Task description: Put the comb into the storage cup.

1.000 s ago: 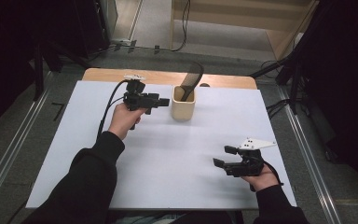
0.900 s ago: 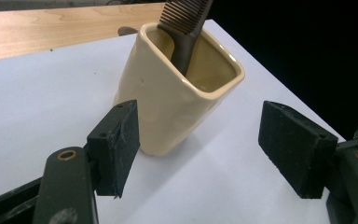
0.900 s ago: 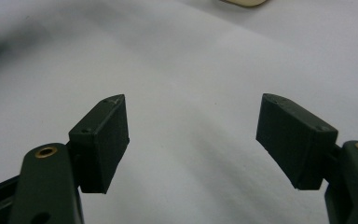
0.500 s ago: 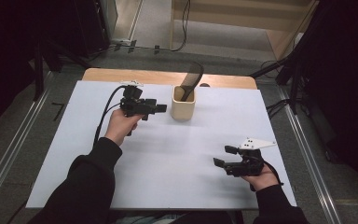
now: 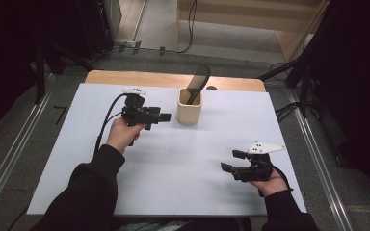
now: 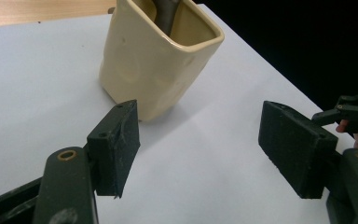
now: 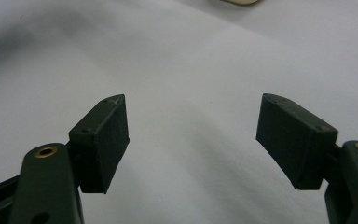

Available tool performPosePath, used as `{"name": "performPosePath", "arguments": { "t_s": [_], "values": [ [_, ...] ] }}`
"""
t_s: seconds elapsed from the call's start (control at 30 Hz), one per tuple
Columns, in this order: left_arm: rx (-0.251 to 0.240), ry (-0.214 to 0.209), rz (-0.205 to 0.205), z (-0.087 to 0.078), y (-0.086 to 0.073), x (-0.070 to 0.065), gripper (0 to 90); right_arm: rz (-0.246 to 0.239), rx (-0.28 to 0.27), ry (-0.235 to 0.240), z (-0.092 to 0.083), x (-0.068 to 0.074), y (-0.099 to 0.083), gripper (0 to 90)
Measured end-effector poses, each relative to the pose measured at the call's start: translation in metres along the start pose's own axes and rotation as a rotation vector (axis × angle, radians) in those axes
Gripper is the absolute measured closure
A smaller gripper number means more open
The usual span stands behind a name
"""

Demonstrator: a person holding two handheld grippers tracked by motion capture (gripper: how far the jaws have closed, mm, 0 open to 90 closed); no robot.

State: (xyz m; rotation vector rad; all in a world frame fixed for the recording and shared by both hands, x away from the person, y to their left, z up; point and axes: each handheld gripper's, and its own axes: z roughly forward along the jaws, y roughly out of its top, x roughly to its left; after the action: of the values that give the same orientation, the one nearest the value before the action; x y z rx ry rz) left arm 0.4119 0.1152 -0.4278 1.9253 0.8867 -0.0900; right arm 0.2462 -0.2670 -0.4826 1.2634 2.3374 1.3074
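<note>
Table: white sheet (image 5: 183,159) over a wooden top, whose far edge shows bare.
Cup: a cream holder (image 5: 190,107) stands upright near the far edge, centre.
Inside the cup: a dark utensil (image 5: 198,81) leans out; its lower end is hidden by the cup wall.
Left gripper (image 5: 164,117): jaws spread wide, empty, just beside the cup and apart from it.
Right gripper (image 5: 230,161): jaws spread, empty, above the near right of the sheet, well apart from the cup.
Cut off: the cup's top, in the left gripper view.

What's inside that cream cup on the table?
A dark utensil stands in the cup, its upper end leaning out over the rim. Its lower end is hidden by the cup's walls, so I can't tell what else, if anything, is inside.
</note>
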Motion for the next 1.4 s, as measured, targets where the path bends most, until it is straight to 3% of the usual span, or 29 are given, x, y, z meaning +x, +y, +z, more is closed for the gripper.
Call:
{"name": "performPosePath", "arguments": {
  "t_s": [1.4],
  "values": [
    [0.052,-0.013,0.014,-0.026,-0.049,-0.017,30.1,0.002,0.005,0.0,0.001,-0.002,-0.001,23.5]
  ]
}}
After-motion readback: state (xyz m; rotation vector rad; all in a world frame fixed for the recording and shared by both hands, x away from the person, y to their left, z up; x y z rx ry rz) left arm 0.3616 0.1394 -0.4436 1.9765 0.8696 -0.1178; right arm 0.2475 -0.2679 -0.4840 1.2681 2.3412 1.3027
